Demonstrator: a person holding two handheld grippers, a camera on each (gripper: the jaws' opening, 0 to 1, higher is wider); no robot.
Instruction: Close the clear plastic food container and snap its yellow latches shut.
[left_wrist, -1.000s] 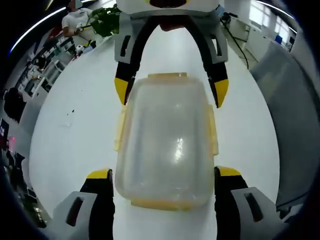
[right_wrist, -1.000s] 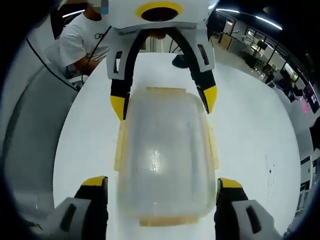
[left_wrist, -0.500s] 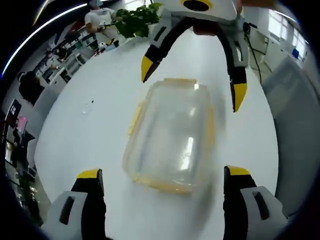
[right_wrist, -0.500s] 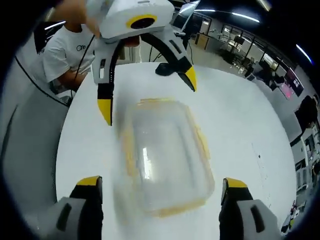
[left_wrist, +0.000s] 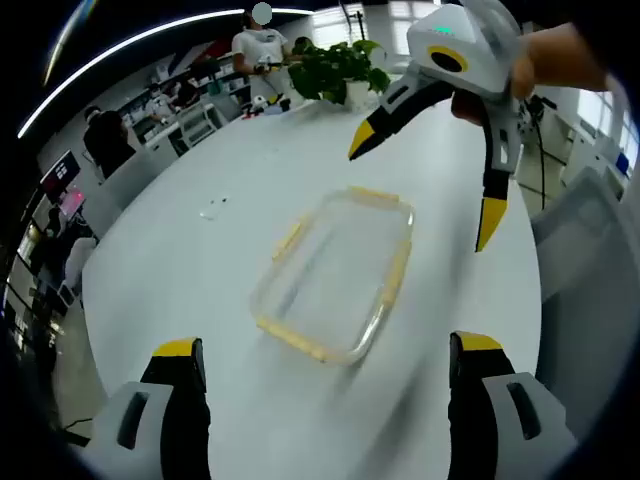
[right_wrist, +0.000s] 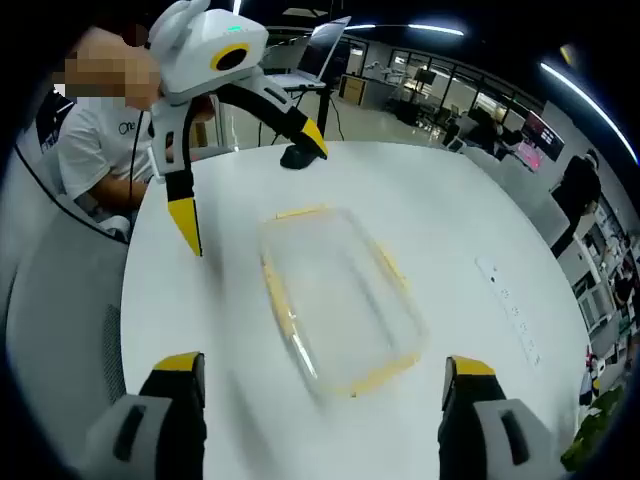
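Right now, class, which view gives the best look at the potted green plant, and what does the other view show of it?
The left gripper view: the potted green plant stands at the far side of the white table, leaves distinct. In the right gripper view, green leaves show at the lower right, too cut off to tell if they are the same plant.

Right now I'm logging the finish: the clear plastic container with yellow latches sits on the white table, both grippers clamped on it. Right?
Not clamped. In the left gripper view, the clear plastic container with yellow latches lies on the white table, but the left gripper and right gripper are open, clear of it.
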